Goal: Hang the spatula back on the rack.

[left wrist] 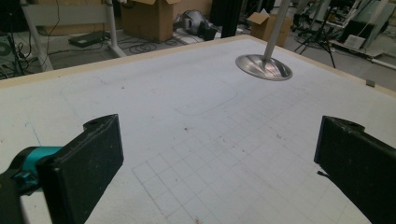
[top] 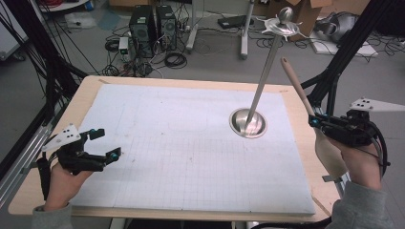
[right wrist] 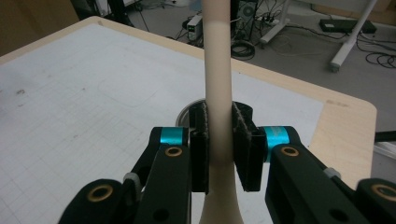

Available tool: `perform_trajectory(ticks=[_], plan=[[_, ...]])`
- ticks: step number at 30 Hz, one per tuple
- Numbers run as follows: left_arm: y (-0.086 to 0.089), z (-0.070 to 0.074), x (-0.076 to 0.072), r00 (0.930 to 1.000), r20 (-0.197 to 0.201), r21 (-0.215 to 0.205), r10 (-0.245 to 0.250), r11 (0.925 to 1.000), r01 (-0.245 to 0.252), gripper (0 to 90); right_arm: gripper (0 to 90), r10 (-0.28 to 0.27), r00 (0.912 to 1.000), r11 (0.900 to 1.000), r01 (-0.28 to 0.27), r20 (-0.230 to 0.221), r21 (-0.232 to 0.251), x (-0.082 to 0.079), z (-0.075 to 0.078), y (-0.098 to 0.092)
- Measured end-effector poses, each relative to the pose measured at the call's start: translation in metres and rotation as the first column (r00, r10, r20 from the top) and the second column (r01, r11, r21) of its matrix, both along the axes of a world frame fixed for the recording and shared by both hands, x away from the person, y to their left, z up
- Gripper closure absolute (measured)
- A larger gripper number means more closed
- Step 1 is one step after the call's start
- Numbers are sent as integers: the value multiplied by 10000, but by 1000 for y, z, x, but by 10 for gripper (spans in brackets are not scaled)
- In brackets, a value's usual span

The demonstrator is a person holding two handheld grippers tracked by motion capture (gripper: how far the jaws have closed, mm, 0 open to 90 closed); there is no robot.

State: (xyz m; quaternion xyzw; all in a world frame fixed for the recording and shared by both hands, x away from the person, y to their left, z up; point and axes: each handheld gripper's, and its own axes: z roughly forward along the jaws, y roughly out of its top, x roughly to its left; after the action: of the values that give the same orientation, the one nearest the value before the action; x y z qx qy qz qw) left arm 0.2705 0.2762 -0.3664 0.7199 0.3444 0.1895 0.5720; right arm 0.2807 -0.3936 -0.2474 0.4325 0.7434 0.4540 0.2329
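Big wooden table (top: 296, 188) with a white grid mat (top: 157, 143) over most of it. A metal stand (top: 248, 122) sits right of the mat's middle, its pole leaning up to a hooked top. Right gripper (top: 317, 122) is out past the mat's right edge, jaws clamped on the handle of a pale spatula (top: 330, 151), blade end hanging down by the hand, handle pointing up toward the stand. Left gripper (top: 106, 143) hovers over the mat's near left corner, jaws spread wide with nothing between them.

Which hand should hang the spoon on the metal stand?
Probably the right gripper: its jaws already clamp the spoon, close to the metal stand. The left gripper is open and farther away.
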Motion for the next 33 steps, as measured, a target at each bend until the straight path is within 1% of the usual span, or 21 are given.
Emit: perform_trajectory(ticks=[1, 11, 14, 17, 19, 22, 28, 33], plan=[[0, 0, 0, 10000, 8, -11, 5, 10000, -5, 17, 780, -25, 10000, 10000, 25, 32, -52, 0, 2, -1], [1, 0, 0, 10000, 11, -21, 45, 10000, -45, 17, 780, -249, 9992, 9997, 247, 299, 64, -5, 17, -7], [3, 0, 0, 10000, 9, -20, 82, 10000, -82, 17, 780, -173, 9994, 9998, 170, 300, 122, -4, 19, -9], [5, -1, 0, 9999, -8, -51, 119, 9999, -119, 17, 780, -322, 9990, 9994, 317, 317, 148, -3, 20, -12], [5, -1, 0, 9999, -17, -97, 141, 9999, -141, 17, 781, -376, 9987, 9990, 367, 331, 246, -4, 21, -13], [5, -1, 0, 9999, -25, -82, 136, 9999, -137, 17, 780, -345, 9986, 9990, 333, 407, 302, -4, 24, -15], [6, -1, 0, 9999, -3, -92, 147, 9999, -147, 17, 780, -407, 9981, 9987, 392, 458, 334, -7, 29, -17], [6, -1, 0, 9999, 0, -95, 153, 9998, -153, 17, 780, -337, 9974, 9988, 314, 629, 365, -10, 34, -17]])
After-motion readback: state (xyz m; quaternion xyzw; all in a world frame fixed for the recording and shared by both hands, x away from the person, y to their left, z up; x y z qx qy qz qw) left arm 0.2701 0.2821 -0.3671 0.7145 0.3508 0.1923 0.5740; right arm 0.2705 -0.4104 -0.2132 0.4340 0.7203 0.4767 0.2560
